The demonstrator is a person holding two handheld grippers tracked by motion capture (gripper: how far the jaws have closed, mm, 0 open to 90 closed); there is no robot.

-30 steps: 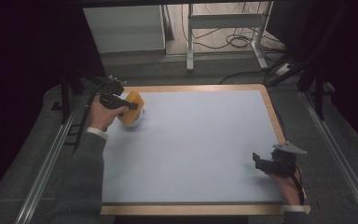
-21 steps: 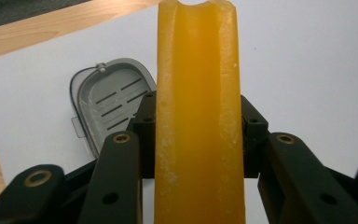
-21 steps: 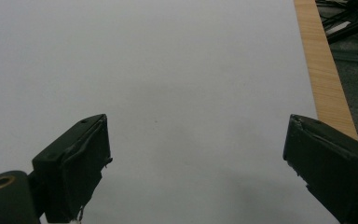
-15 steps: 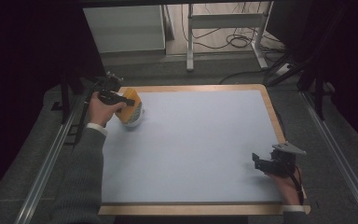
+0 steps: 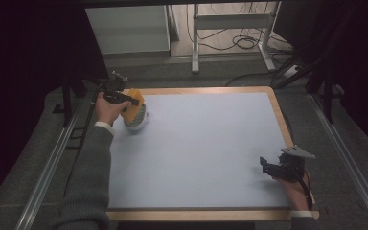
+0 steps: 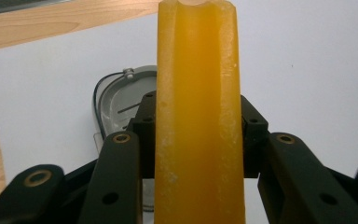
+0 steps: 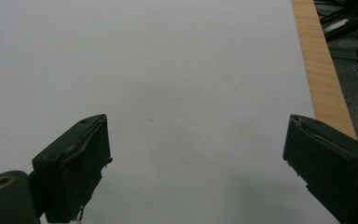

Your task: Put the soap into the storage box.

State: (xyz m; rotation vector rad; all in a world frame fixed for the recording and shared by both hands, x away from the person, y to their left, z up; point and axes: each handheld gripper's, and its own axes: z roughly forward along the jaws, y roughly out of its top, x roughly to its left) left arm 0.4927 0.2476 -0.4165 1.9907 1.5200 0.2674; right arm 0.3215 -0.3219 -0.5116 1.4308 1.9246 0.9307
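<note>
Fingers of left gripper clamp orange block; right gripper spread wide, w/ nothing between.

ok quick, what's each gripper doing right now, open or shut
Left gripper: shut on the orange block.
Right gripper: open, nothing between its jaws, over the white table surface.

Container at table's far-left corner
</note>
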